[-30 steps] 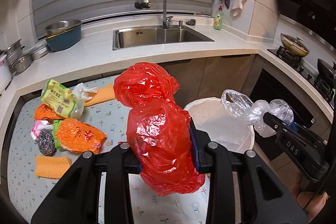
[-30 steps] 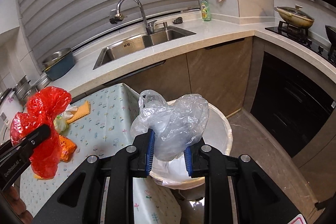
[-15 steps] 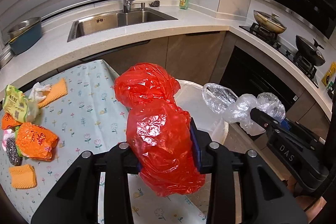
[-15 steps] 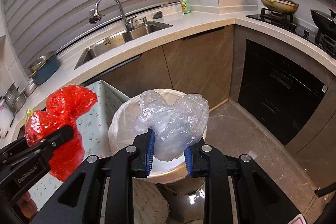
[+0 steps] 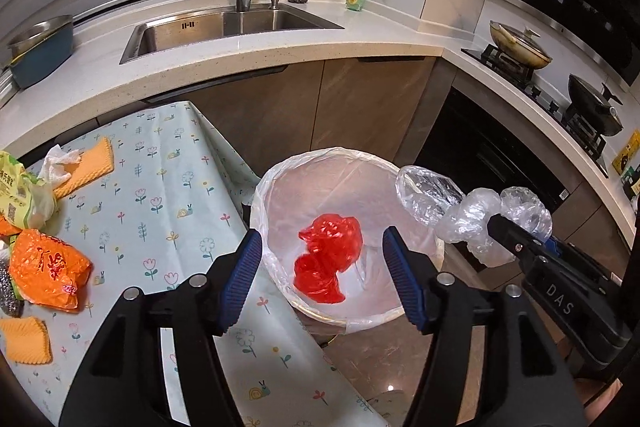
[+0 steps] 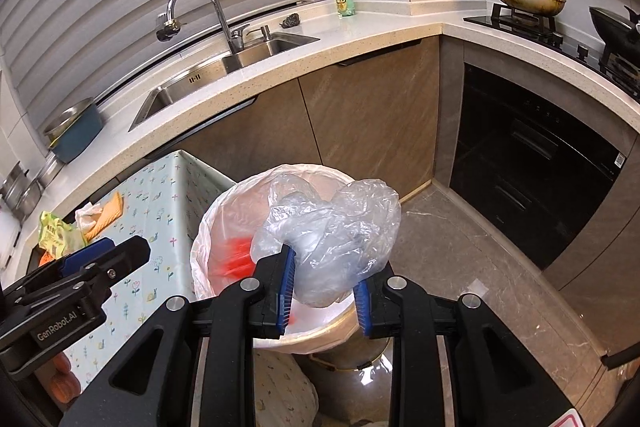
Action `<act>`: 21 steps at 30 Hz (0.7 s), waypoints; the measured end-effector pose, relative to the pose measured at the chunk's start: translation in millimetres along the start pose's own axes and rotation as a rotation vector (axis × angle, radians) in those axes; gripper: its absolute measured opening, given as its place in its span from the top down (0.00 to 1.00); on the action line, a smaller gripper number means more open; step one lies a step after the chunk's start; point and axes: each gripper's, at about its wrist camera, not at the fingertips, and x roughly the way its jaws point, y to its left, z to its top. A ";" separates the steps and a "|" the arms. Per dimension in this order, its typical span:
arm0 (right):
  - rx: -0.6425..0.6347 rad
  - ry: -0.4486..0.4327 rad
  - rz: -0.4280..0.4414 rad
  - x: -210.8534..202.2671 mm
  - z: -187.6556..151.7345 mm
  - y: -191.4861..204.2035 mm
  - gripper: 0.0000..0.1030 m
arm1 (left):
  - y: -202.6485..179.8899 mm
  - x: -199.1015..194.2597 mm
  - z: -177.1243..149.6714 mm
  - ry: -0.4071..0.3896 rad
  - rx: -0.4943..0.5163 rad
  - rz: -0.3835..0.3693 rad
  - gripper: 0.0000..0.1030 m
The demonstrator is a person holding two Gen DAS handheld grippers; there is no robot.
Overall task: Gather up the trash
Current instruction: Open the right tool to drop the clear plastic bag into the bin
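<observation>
Crumpled red plastic bag [image 5: 326, 257] lies in white-lined bin [image 5: 320, 157]; left gripper [image 5: 322, 273] opening, empty; right gripper [image 6: 324, 291] easing apart around clear plastic bag [image 6: 340, 227]; wrappers wait at table's [image 5: 168, 187] left edge.

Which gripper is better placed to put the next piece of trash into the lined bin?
Right. The right gripper holds the clear plastic bag above the bin, jaws opening. The left gripper holds nothing; its red bag is in the bin.

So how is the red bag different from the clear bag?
The red bag is bright red and lies inside the lined bin; the clear bag is see-through and sits above the bin. The opening left gripper has nothing between its fingers; the right gripper pinches the clear one. Both are crumpled plastic.
</observation>
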 end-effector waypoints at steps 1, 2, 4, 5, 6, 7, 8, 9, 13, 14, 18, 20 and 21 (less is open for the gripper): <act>-0.003 0.002 0.003 1.0 0.4 1.5 0.74 | 2.1 -1.1 -0.7 -0.002 -0.004 0.004 0.42; -0.005 0.002 0.005 2.1 0.6 2.9 0.74 | 4.2 -2.2 -1.4 -0.003 -0.007 0.010 0.42; -0.009 0.003 0.009 4.7 0.7 5.8 0.74 | 8.0 -3.7 -2.3 -0.007 -0.007 0.031 0.42; -0.010 0.005 0.013 6.1 0.5 7.7 0.74 | 9.6 -4.5 -2.7 -0.009 -0.006 0.040 0.42; -0.013 0.008 0.016 7.4 -0.1 9.4 0.74 | 11.3 -5.3 -3.4 -0.011 -0.007 0.048 0.42; -0.017 0.009 0.020 8.7 -0.5 11.6 0.73 | 13.6 -6.4 -4.0 -0.012 -0.010 0.055 0.42; -0.022 0.011 0.021 9.9 -0.9 14.2 0.73 | 15.6 -7.4 -4.5 -0.014 -0.014 0.062 0.42; -0.026 0.013 0.024 11.2 -1.2 16.7 0.73 | 18.0 -8.1 -5.1 -0.016 -0.019 0.068 0.42; -0.038 0.017 0.035 15.8 -0.1 24.7 0.70 | 25.8 -12.7 -7.6 -0.026 -0.026 0.096 0.42; -0.041 0.015 0.035 16.6 0.6 27.0 0.69 | 26.9 -13.4 -7.6 -0.027 -0.028 0.101 0.42; -0.057 -0.007 0.038 15.5 3.1 38.4 0.52 | 34.8 -19.9 -8.8 -0.049 -0.041 0.136 0.34; -0.062 -0.021 0.039 13.4 4.7 43.4 0.46 | 40.0 -22.6 -9.3 -0.049 -0.051 0.142 0.34; -0.065 -0.026 0.040 12.3 5.2 45.5 0.44 | 42.8 -23.7 -9.6 -0.048 -0.059 0.145 0.34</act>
